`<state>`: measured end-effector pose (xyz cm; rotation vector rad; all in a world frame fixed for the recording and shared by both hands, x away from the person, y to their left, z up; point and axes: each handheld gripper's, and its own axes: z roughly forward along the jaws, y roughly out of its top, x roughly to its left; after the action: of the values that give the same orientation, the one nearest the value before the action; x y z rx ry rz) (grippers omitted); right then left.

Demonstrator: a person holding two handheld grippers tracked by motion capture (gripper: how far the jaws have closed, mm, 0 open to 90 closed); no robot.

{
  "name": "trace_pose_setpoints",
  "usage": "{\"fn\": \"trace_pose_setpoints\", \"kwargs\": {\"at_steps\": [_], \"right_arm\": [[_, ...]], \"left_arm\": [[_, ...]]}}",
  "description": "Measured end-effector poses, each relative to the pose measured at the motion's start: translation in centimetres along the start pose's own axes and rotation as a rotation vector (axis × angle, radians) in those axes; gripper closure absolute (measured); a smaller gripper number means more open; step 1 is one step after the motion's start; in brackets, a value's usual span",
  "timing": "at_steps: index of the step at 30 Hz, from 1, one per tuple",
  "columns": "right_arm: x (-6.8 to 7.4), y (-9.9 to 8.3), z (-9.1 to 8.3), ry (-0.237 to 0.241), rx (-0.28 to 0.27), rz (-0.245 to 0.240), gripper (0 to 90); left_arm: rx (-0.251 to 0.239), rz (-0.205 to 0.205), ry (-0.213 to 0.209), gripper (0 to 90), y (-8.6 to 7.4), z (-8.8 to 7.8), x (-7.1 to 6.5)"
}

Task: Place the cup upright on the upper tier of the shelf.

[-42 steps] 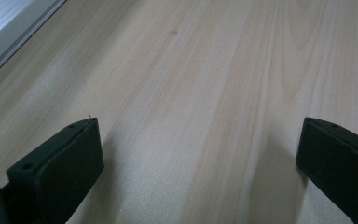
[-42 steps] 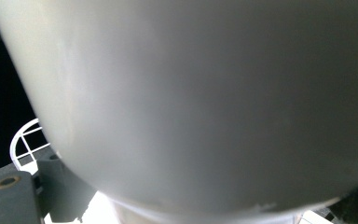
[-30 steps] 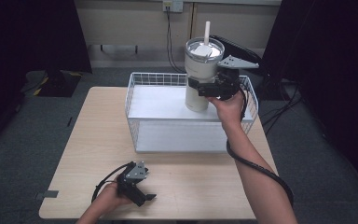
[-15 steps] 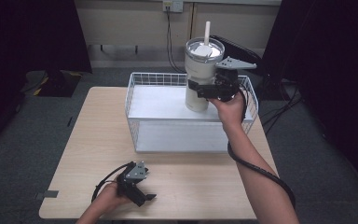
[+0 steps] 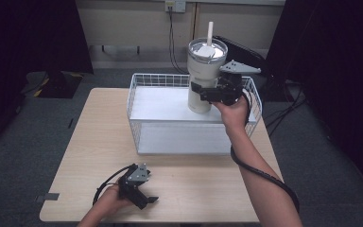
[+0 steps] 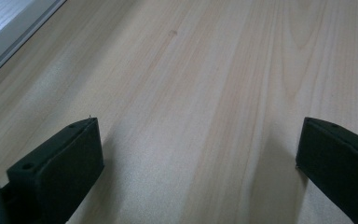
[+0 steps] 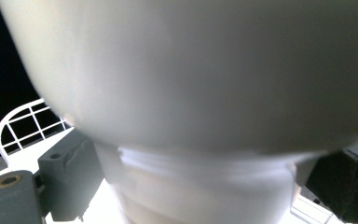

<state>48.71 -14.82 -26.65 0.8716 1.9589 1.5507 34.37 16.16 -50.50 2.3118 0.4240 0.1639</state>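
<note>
A tall white tumbler (image 5: 203, 71) with a lid and a straw stands upright over the right part of a white wire basket (image 5: 137, 109). My right gripper (image 5: 204, 93) is shut on its narrower lower body, one jaw on each side. In the right gripper view the tumbler (image 7: 191, 93) looms close between the jaws of my right gripper (image 7: 205, 186). I cannot tell whether its base touches the basket floor. My left gripper (image 5: 144, 201) rests open near the table's front edge. The left gripper (image 6: 200, 154) holds nothing, with bare wood between its jaws.
The basket sits at the back middle of the light wooden table (image 5: 90, 142); its rim (image 7: 23, 126) shows below the tumbler. A black object (image 5: 238, 49) lies on the floor behind the basket. Dark curtains hang on both sides. Bare tabletop (image 6: 214, 70) lies around the left gripper.
</note>
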Motion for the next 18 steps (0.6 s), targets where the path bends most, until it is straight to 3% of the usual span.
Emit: {"fn": "trace_pose_setpoints", "kwargs": {"at_steps": [18], "right_arm": [[0.11,-0.94,-0.72,-0.011,-0.006,-0.014,9.8]], "left_arm": [[0.0,0.0,0.0,0.0,0.0,0.0,0.0]]}}
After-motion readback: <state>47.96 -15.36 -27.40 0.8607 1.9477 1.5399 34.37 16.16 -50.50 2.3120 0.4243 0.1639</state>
